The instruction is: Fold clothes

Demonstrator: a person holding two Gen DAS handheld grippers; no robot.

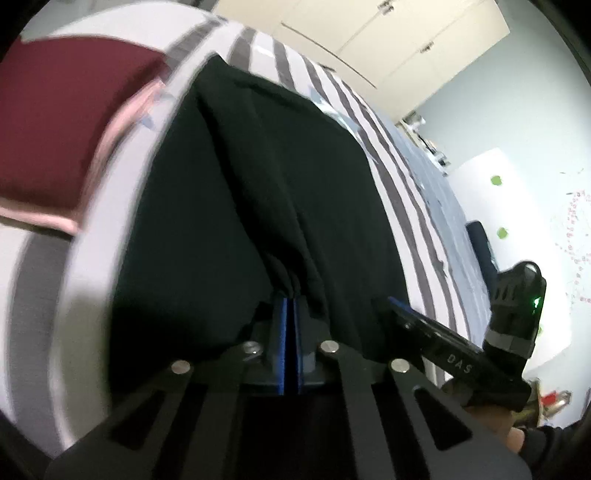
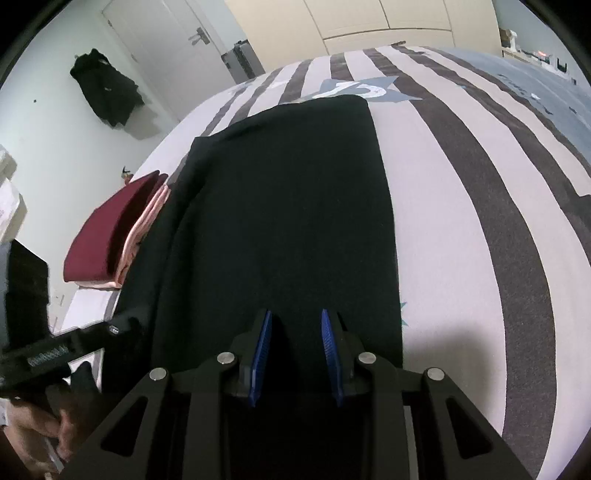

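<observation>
Striped bedding (image 2: 461, 177) in grey and white covered the bed that carried everything, with cream wardrobe doors (image 2: 354, 18) beyond its far end and a white door (image 2: 162, 37) off to the left of the right tool.

The left tool (image 1: 291, 306) had its blue pads pressed together, with a gathered bunch of the black garment (image 1: 258, 177) pinched between them; folds of cloth fanned out forward from that pinch, and the fabric draped over the tool's front. The right tool (image 2: 297, 332) stood with its blue pads clearly apart, a moderate gap between them, holding nothing. Its tips hung over the near edge of the same black garment (image 2: 288, 203); whether they touched the cloth could not be told.

That garment lay spread along the bed ahead of both tools, a long dark rectangle reaching away toward the wardrobe, its right side straight and flat, its left side rucked where it was being lifted.

Left of the tools, just beside the garment's edge, sat a folded stack: a maroon piece (image 2: 107, 236) on top of a pink one (image 2: 144, 229). In the left wrist view this stack looked motion-blurred. A dark garment (image 2: 107, 88) hung on the wall beside the white door. Each wrist view caught the other tool at its edge, gripped by a hand (image 2: 40, 421).
</observation>
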